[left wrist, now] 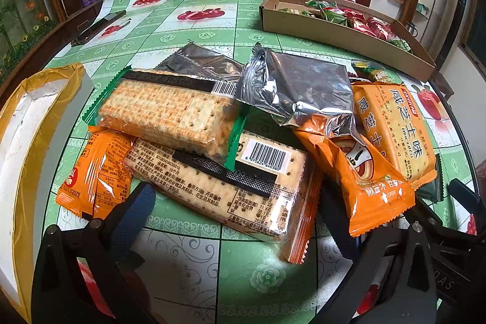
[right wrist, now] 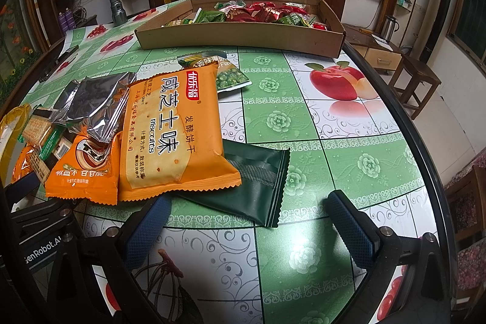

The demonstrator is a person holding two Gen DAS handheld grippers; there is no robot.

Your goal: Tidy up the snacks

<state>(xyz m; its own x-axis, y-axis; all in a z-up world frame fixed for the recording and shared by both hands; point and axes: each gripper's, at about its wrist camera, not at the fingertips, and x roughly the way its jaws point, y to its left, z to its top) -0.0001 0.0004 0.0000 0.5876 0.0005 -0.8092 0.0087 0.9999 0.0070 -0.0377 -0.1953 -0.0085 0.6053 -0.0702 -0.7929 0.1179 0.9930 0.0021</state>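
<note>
Tablecloth (right wrist: 303, 111) bare right of dark green packet (right wrist: 258, 187); right tool (right wrist: 246, 230) spread, seemingly clear.

snack pile (left wrist: 231, 135) before box (left wrist: 340, 29), on table (left wrist: 182, 263)

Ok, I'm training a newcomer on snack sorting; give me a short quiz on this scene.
1. True or false: the right hand-held gripper holds a packet.
2. What lies partly under the orange biscuit packet? A) dark green packet B) spray bottle C) flashlight
3. Fill in: the red and green snacks sit in a ___ tray.

Key: 1 false, it is open and empty; 2 A, the dark green packet; 3 cardboard.
</note>
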